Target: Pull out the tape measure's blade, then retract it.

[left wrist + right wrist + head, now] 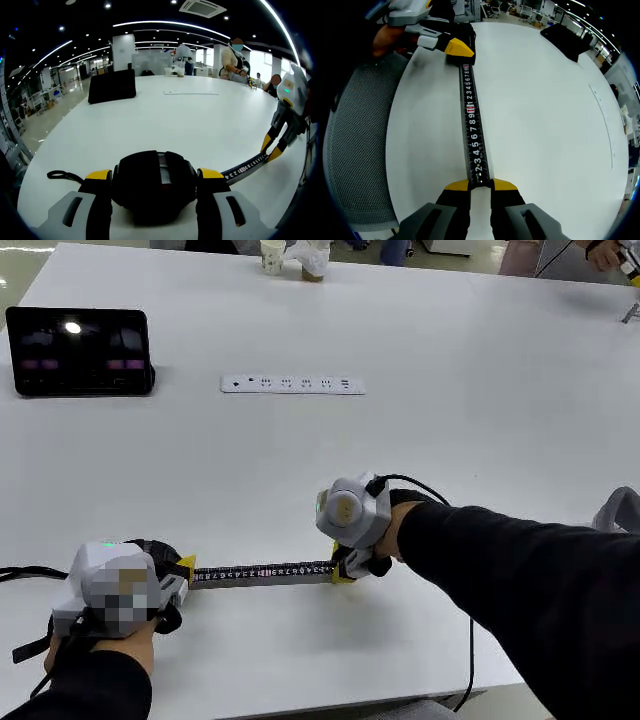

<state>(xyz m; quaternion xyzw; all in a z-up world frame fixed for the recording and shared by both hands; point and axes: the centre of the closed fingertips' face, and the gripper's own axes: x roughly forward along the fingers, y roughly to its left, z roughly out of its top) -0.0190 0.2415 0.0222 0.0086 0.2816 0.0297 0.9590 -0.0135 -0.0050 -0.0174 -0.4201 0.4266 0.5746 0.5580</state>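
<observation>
Left gripper [155, 175] clamps tape case [152, 186]; right gripper [481, 186] pinches blade [471, 125] tip; tablet [80, 350], white strip [292, 385] lie well beyond

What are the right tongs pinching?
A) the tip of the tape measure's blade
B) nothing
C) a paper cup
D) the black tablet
A: in the right gripper view the right tongs are shut on the tip of the numbered blade, which runs back to the black case held in the left tongs.
</observation>
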